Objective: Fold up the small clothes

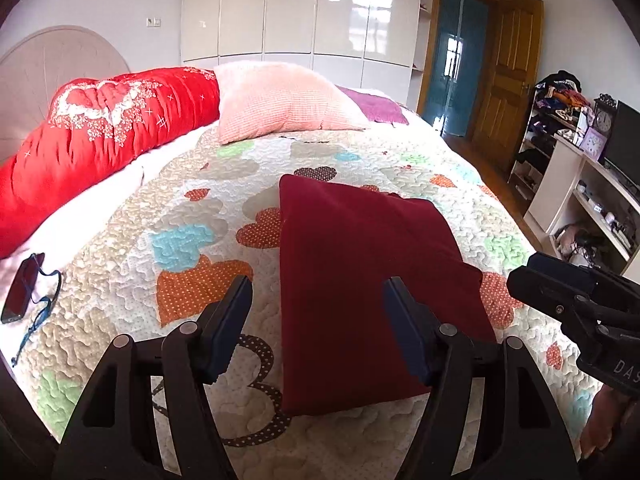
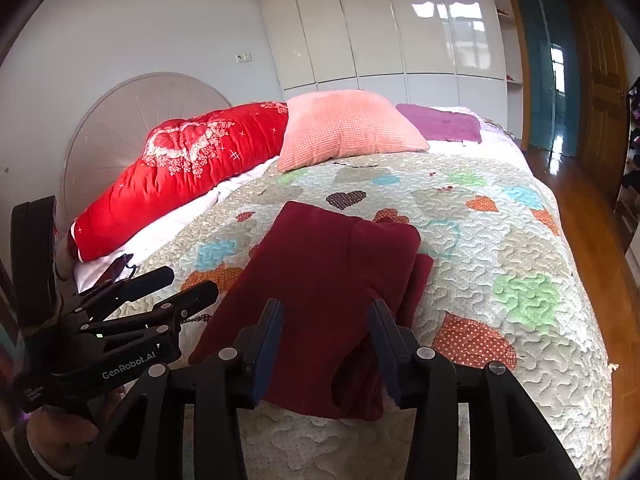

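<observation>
Left gripper (image 1: 318, 304): jaws apart, empty, raised off cloth.
Right gripper (image 2: 326, 328): jaws parted, nothing held.
Cloth (image 1: 360, 280): folded flat near quilt's (image 1: 192, 216) front edge, likely released to settle.

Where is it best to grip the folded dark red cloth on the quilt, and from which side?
Probably the near short edge of the folded dark red cloth, from the foot of the patchwork quilt: its layers end there, right before both open grippers.

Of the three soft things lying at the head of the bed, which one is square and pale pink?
The pink pillow in the middle. The red bolster beside it is long and bright red; the purple cloth on its other side lies flat.
</observation>
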The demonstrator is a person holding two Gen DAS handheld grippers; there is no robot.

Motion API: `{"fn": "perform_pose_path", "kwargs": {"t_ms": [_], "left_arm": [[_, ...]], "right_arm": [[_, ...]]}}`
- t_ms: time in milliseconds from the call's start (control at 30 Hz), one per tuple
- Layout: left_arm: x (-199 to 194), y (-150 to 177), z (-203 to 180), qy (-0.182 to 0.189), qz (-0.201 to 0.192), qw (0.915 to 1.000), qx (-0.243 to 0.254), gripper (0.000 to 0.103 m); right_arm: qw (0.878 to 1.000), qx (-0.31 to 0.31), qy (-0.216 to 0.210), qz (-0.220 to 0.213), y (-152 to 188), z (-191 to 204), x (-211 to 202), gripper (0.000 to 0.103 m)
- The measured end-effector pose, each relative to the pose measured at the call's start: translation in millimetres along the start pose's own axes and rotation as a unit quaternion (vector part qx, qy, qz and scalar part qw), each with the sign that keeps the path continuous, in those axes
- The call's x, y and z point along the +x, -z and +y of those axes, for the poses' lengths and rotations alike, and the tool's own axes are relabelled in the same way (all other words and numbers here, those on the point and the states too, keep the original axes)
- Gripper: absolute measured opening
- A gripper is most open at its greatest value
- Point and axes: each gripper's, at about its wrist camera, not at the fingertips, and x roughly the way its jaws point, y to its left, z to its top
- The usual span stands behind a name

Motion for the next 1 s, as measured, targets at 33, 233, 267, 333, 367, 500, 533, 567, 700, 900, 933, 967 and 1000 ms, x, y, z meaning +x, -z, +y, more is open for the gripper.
{"fn": "perform_pose_path", "kwargs": {"t_ms": [33,233,267,333,367,500,533,567,700,900,933,967,1000], "left_arm": [[-2,-1,-1,-0.002,-0.003,1.0,0.001,0.068],[-9,-1,1,-0.006,-0.008,1.0,0.0,0.068],[-10,-1,1,-0.005,-0.007,1.0,0.001,0.068],[-10,0,0,-0.011,-0.008,0.9999,0.005,0.068],[-11,0,-1,-0.013,-0.01,0.9998,0.008,0.069],[-15,2,-3,-0.016,-0.018,0.9996,0.014,0.069],[-15,2,-3,-0.016,-0.02,0.9996,0.013,0.069],[-16,2,-3,-0.015,-0.02,0.9996,0.011,0.069],[-16,4,-2,-0.021,-0.02,0.9995,0.01,0.069],[-14,7,0,-0.029,-0.014,0.9995,0.006,0.068],[-14,7,0,-0.031,-0.014,0.9994,0.006,0.068],[-14,7,0,-0.036,-0.015,0.9992,0.007,0.069],[-13,7,1,-0.038,-0.015,0.9991,0.008,0.069]], "right_arm": [[1.0,0.001,0.003,-0.002,0,1,-2,0.045],[1.0,0.002,0.012,-0.003,3,0,-4,0.047],[1.0,0.003,0.012,-0.003,4,0,-4,0.047],[1.0,0.006,0.014,-0.001,5,1,-3,0.047],[1.0,0.005,0.015,0.0,6,1,-3,0.047],[1.0,0.003,0.019,0.001,9,4,-2,0.048],[1.0,0.004,0.02,0.003,10,5,-1,0.048],[1.0,0.004,0.02,0.004,10,5,-1,0.048],[1.0,-0.001,0.025,0.005,12,6,1,0.049],[1.0,-0.006,0.022,0.009,14,8,4,0.052],[1.0,-0.007,0.023,0.009,14,8,4,0.052],[1.0,-0.008,0.023,0.009,14,8,4,0.052],[1.0,-0.008,0.022,0.009,13,8,4,0.053]]}}
